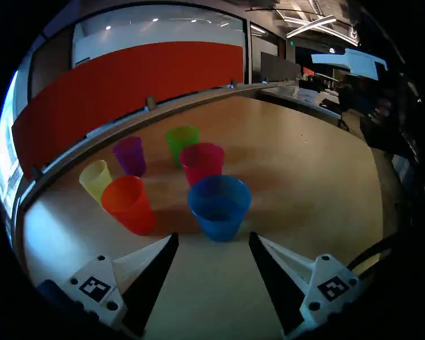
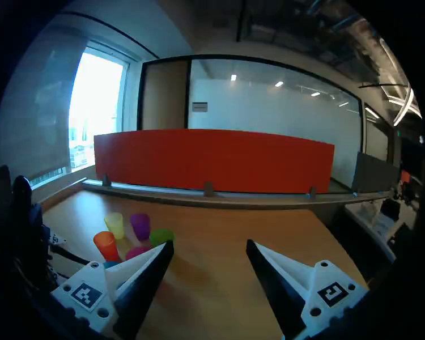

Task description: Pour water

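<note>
While both claws stand wide and empty, the step reads as reaching for a cup. Left claw (image 1: 213,237): blue cup (image 1: 219,207) dead ahead, just past its tips; close squarely on the wall below the rim, kept upright, clear of the orange cup (image 1: 127,203) ahead-left. Right claw (image 2: 209,243): cup cluster (image 2: 139,225) far beyond its left finger, window (image 2: 96,107) behind. Left gripper view gives the blue cup's inside; water cannot be told.
</note>
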The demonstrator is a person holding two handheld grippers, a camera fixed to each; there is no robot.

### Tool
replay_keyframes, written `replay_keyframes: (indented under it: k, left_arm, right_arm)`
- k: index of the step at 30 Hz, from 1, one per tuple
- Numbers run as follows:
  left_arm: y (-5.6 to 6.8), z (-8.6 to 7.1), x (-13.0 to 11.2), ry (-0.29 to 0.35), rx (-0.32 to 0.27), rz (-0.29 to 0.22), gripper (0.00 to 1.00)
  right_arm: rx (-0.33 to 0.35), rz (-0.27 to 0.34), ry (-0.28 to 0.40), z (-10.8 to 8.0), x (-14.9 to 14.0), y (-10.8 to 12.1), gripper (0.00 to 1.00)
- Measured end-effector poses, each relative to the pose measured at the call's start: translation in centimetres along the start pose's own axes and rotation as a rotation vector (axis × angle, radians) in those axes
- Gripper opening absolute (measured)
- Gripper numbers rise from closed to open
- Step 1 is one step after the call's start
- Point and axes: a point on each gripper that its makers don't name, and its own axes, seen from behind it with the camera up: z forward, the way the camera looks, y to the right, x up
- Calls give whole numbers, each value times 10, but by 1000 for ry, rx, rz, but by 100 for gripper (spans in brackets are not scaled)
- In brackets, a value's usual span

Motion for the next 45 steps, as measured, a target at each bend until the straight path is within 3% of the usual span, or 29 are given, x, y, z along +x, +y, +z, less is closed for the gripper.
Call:
replay_keyframes:
  k: [20,36,45]
  left_arm:
    - [0,42,1,-43,-30,48,92]
    - [0,57,14,-18,-27,41,92]
    - [2,56,20,-4,-29,22,92]
  right_arm:
    - [-5,-1,-17,13,-10,11,100]
    - [-8,-2,-27,13,-15,16,100]
    - [-12,-3,-30,13,-15,19,100]
